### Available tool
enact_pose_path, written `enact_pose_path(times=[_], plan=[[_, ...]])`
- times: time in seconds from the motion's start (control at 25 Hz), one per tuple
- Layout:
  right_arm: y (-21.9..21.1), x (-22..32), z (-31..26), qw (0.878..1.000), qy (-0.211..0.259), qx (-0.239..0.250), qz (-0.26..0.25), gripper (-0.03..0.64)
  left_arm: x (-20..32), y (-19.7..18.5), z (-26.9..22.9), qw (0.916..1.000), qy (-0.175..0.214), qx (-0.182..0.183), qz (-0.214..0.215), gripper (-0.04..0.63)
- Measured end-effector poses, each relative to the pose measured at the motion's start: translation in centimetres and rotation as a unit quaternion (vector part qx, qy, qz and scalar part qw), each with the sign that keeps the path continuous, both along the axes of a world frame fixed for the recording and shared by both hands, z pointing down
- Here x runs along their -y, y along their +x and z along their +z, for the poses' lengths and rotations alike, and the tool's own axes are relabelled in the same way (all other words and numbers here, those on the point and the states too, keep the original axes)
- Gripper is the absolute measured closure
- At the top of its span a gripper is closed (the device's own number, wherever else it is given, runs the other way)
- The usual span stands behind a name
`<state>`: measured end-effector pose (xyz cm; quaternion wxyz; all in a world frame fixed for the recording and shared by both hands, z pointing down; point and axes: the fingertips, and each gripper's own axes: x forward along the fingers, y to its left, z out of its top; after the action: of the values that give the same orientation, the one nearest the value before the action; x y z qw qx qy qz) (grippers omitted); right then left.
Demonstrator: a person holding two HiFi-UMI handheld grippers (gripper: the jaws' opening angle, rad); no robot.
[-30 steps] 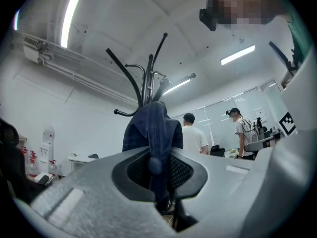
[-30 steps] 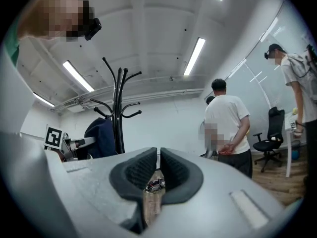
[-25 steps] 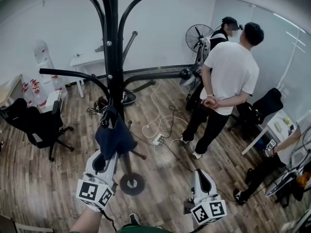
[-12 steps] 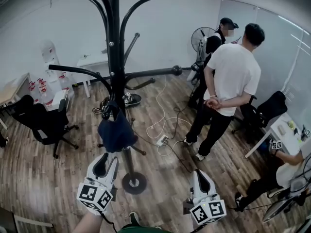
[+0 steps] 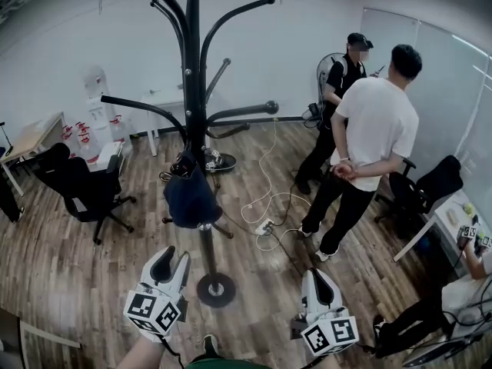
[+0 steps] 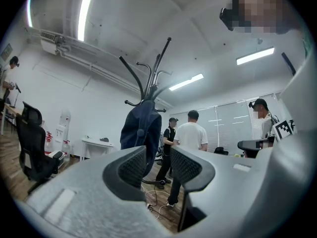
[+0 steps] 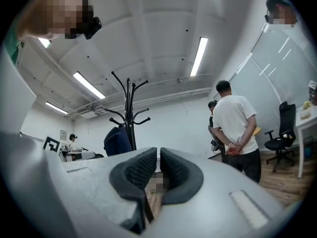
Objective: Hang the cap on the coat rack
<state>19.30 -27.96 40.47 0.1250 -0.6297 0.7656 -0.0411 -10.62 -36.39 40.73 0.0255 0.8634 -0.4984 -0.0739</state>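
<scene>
Since the left gripper (image 5: 175, 257) has just been opening its jaws, they now stand wide apart with nothing between them, and the dark cap (image 5: 190, 198) hangs by itself. It is on a low hook of the coat rack (image 5: 194, 91), close against the left side of the pole and just beyond the gripper's tips. The hanging looks done, so the risks are in leaving it.

The cap droops as a slack bundle, and I cannot tell how deeply it sits on the hook; a shallow catch could let it slide off. In the left gripper view the cap (image 6: 141, 128) lines up right above the open jaws, so a careless lift or swing of this hand could brush the cloth and pull it loose. A knock against the pole might rock the rack. White cables (image 5: 263, 221) lie on the floor just right of the rack's base, a snag for feet stepping away.

The left hand holds its gripper low and near the person, pointing roughly level toward the rack. To the right, the right gripper (image 5: 317, 275) is held likewise, well apart from the rack, its jaws drawn almost together on nothing. Farther right, two people (image 5: 369, 129) stand clear.
</scene>
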Motion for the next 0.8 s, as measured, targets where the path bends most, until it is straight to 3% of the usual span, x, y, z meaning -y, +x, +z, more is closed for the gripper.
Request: enact_pose_path(times=[0.8], plan=[[0.3, -4.1, -0.7, 0.999, 0.014, -0.022, -0.036, 0.595, -7.3, -0.3, 0.5, 0.9989, -0.01, 0.004, -0.046, 0.448]])
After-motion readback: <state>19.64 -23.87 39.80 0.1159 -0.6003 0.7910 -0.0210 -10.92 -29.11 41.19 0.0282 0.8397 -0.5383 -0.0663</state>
